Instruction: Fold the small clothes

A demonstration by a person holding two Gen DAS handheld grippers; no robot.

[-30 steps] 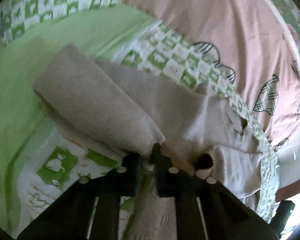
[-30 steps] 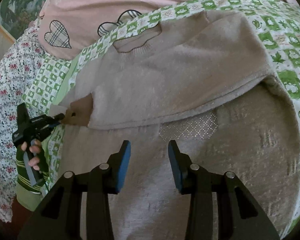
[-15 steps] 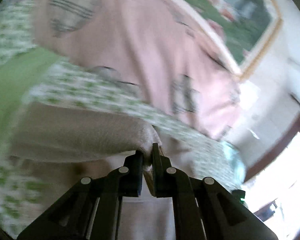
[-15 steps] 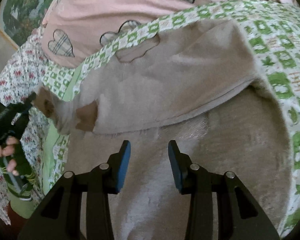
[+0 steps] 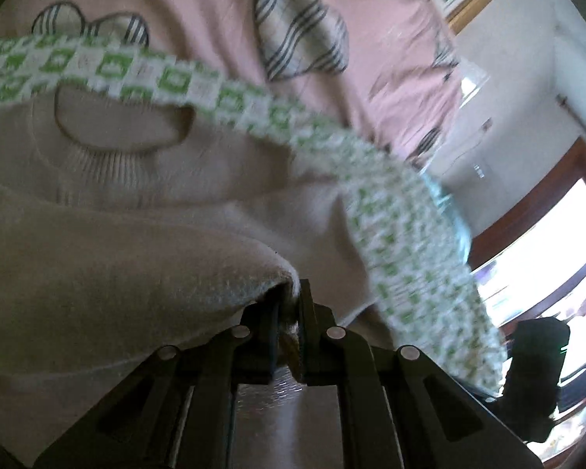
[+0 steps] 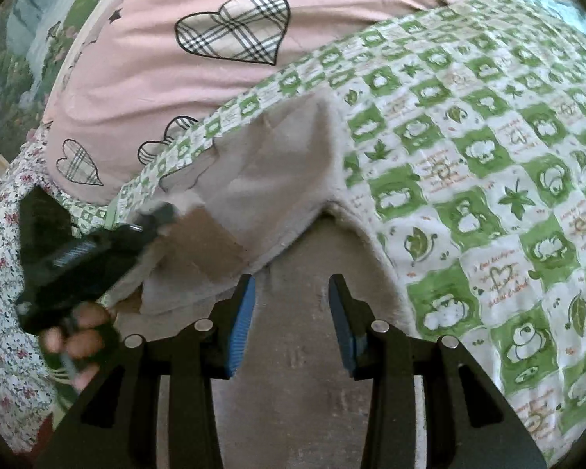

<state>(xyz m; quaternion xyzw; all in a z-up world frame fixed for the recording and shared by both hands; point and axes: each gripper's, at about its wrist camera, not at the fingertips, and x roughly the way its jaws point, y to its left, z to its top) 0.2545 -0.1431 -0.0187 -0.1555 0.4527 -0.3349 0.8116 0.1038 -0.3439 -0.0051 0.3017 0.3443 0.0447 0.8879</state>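
A beige knit sweater (image 5: 136,258) lies on the green-and-white patterned bedsheet (image 6: 488,179); its ribbed neck hole (image 5: 121,129) shows at upper left in the left wrist view. My left gripper (image 5: 289,297) is shut on a folded edge of the sweater with a brown patch and holds it over the sweater body. In the right wrist view the left gripper (image 6: 97,250) shows at left, carrying that part over the sweater (image 6: 277,179). My right gripper (image 6: 291,293) is open and empty, just above the sweater's lower part.
A pink quilt with plaid hearts (image 6: 199,47) lies behind the sweater. A floral sheet (image 6: 4,273) hangs at the left edge. A window and wall (image 5: 547,195) are to the right in the left wrist view.
My left gripper has carried the sweater's side edge inward from the left over the body. The right gripper has stayed open over the lower part, with the view shifted right.
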